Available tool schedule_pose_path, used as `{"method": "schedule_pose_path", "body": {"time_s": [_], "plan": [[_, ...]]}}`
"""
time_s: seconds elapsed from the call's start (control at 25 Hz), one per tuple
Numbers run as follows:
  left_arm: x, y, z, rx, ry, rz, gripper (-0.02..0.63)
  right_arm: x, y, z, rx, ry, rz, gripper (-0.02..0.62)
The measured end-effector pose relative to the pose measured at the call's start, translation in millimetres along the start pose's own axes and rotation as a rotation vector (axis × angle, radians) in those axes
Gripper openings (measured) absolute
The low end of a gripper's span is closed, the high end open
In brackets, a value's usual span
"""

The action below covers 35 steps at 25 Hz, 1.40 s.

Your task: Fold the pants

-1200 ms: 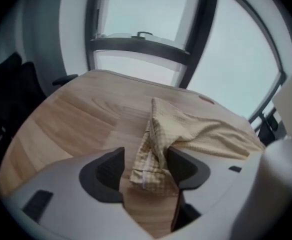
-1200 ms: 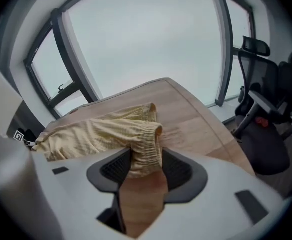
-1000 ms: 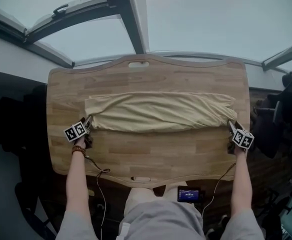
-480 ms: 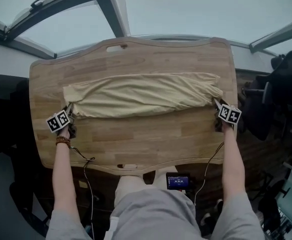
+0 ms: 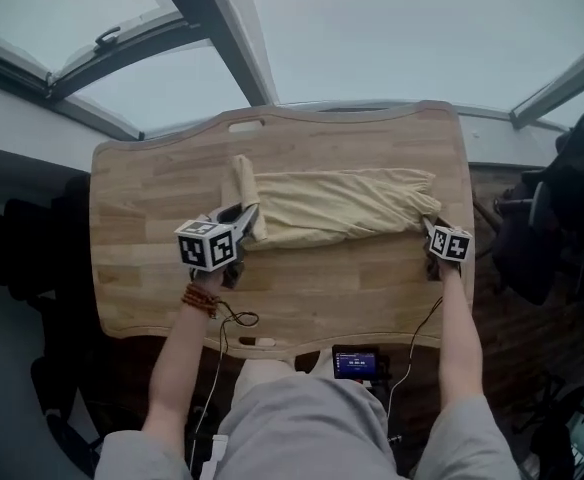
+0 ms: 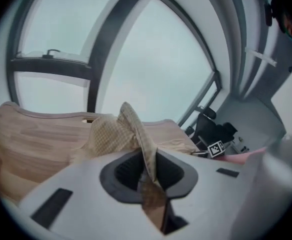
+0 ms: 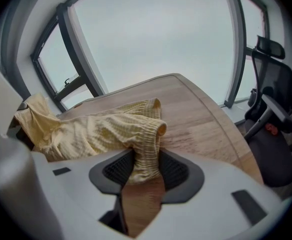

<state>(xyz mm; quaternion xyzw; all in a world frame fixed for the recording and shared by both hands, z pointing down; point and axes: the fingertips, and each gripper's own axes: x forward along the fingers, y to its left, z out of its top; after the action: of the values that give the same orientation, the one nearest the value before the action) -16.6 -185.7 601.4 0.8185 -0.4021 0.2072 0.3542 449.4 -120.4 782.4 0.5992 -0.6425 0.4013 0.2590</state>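
Presently the pants [image 5: 342, 206] lie as a long pale-yellow band across the middle of the desk [image 5: 152, 278], running from centre-left to the right edge of the head view. One end is turned up off the wood at centre-left. The rest lies flat, somewhat rumpled.

The left hand-held gripper [image 5: 242, 215] has that raised end. In its own view a thin upright fold of cloth stands pinched between the pads, which have just been closing and now sit narrow on it. I judge the end is held high so it can clear the body of the garment and be carried over toward the other end.

The right hand-held gripper [image 5: 432, 228] sits low at the right edge of the desk. Its view shows a thick ribbed band of the pants bunched between the pads. Its jaws have also just been closing, and the cloth fills the gap between them. I read this as an anchor grip that keeps the far end pinned, so the band does not slide while the other end is lifted.

My assessment is that an end-to-end fold is in hand and not yet laid. The risk is the thin left fold slipping out.

Beyond the desk, large windows fill the upper frame. A dark office chair [image 7: 278, 134] stands at the right.
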Motion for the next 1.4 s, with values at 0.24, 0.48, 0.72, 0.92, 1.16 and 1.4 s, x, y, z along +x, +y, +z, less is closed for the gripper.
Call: {"method": "schedule_pose_path", "body": {"time_s": [0.24,0.48,0.72,0.92,1.16,1.4], "plan": [[127,-140,-56,0.025,0.176,-0.163,0.272,1,6,0,0.005,0.035,0.026,0.155],[114,-144,-103,0.117,0.191,-0.151,0.293,0,9,5,0.032,-0.014,0.072,0.149],[106,-93,-122,0.423,0.245,-0.019,0.293,-5,7,23,0.327,-0.158,0.258,0.192],[154,-152,-114,0.636,0.242,-0.138,0.293,4,13,22,0.416,-0.122,0.230,0.157],[217,-170,-134,0.527,0.419,-0.223,0.291,-16,16,40,0.392,-0.132,0.165,0.067],[202,-154,-120,0.154,0.325,-0.289,0.199,-47,3,43,0.366,-0.067,0.279,0.066]]}}
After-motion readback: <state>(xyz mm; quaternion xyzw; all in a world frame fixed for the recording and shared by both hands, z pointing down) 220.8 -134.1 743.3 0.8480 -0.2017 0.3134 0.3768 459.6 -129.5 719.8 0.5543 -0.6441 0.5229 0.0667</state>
